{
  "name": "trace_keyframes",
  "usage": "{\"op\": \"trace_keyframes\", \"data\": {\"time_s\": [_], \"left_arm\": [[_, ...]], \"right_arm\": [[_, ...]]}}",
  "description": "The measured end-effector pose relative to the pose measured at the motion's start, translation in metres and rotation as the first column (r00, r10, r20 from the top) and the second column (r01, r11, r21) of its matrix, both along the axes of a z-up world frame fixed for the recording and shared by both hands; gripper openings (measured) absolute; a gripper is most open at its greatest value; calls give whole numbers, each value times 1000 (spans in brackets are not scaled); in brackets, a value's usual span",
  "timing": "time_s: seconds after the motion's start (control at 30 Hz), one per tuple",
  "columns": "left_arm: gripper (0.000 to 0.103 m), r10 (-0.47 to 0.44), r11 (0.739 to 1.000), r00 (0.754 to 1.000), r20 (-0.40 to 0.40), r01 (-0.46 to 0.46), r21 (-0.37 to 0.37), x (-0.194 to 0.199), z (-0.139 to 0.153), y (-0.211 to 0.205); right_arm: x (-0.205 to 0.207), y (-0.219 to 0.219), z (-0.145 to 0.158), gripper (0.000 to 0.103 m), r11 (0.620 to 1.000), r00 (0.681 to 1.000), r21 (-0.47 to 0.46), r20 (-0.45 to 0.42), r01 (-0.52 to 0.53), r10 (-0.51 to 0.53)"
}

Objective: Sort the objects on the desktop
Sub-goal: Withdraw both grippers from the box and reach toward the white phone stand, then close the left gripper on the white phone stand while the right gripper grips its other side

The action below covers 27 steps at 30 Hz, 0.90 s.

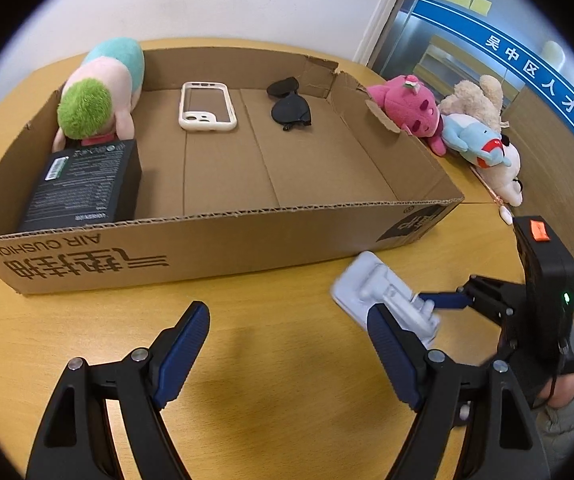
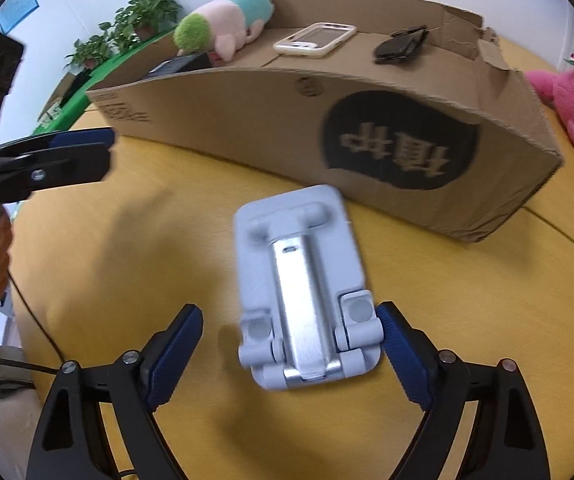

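Right now I'm on the pick-up: my right gripper (image 2: 293, 346) straddles the near end of the grey phone stand (image 2: 301, 280), low centre of the right wrist view, jaws apart, one pad at its edge, the other clear. My left gripper (image 1: 287, 350) hangs open and empty. Next I must pinch, lift, then clear the cardboard box (image 2: 247, 120) wall above

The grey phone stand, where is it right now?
The grey phone stand lies on the yellow table, between the right hand-held gripper's open fingers, just before the cardboard box.
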<state>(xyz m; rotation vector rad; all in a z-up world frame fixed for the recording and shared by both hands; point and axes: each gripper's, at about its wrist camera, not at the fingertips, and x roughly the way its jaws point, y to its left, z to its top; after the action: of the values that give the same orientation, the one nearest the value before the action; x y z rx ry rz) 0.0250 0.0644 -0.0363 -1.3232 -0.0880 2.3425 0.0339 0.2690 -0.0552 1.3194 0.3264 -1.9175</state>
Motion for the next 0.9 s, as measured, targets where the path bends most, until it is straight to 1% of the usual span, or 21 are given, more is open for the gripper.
{"op": "trace_keyframes", "data": {"time_s": [0.1,0.17,0.27,0.4,0.5,0.6,0.67,0.7,0.73,0.8,0.83,0.9], "left_arm": [[81,-13,1000,999,33,13,21,-2,-6,3],[81,-20,999,998,67,18,41,-3,-11,5],[81,-48,997,992,116,41,60,-8,-21,13],[80,-91,990,979,184,69,126,-16,-34,26],[80,-119,985,970,212,88,150,-20,-39,37],[79,-154,978,960,235,114,174,-22,-44,48],[78,-170,975,950,264,124,182,-23,-48,55],[74,-169,976,947,273,122,183,-24,-50,56],[73,-167,977,947,275,121,178,-24,-51,57],[72,-161,981,953,259,125,149,-23,-49,59],[72,-161,982,952,259,128,139,-22,-49,60],[65,-155,985,955,254,129,114,-22,-49,60]], "right_arm": [[13,-10,0,86,1000,1000,-16,6,-21,21],[17,-15,0,86,1000,1000,-19,-13,-17,16],[25,-18,1,84,999,999,-41,-39,8,-10],[27,-15,2,78,995,997,-72,-35,62,-64],[22,-11,2,78,989,993,-94,-26,113,-116],[19,-17,2,80,989,993,-102,-34,110,-114],[23,-20,2,80,990,993,-102,-53,101,-107],[24,-21,2,78,990,993,-103,-57,101,-107],[25,-21,2,77,989,992,-104,-62,102,-108],[25,-21,2,71,988,991,-106,-71,108,-116],[25,-22,2,71,989,990,-105,-74,109,-117],[25,-23,3,69,989,990,-102,-80,106,-115]]}}
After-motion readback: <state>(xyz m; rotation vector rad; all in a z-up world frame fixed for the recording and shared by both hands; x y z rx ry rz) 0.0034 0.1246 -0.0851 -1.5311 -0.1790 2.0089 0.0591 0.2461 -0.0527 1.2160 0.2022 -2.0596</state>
